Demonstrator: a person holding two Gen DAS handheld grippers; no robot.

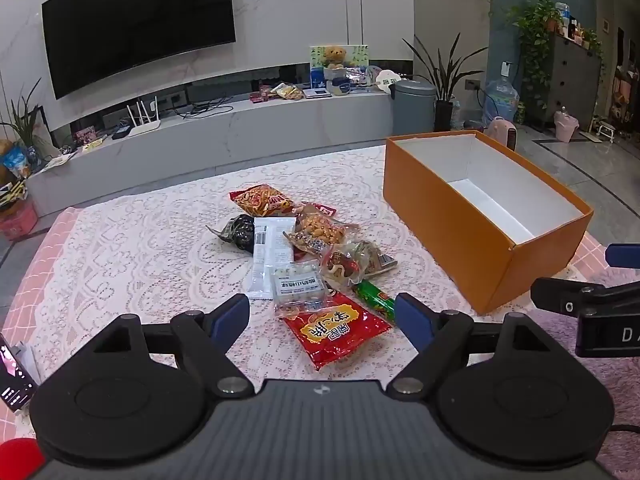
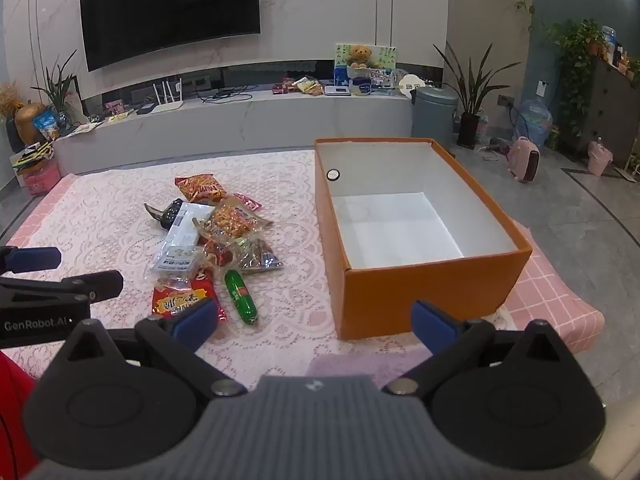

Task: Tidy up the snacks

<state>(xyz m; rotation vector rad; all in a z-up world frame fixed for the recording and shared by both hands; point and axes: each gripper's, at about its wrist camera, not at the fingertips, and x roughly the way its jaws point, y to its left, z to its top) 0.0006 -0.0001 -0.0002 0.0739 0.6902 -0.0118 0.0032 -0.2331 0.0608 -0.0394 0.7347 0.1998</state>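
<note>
While tilted down over the lace tablecloth, left gripper spread wide, pinching nothing, red packet between its blue pads without touching. Right gripper likewise spread and bare, orange box at 12 o'clock, its white inside bare. Pile of snacks at 10 o'clock from there, beside the box, green sausage at the near edge.

Orange box w/ white inside, pink lace cloth.
</note>
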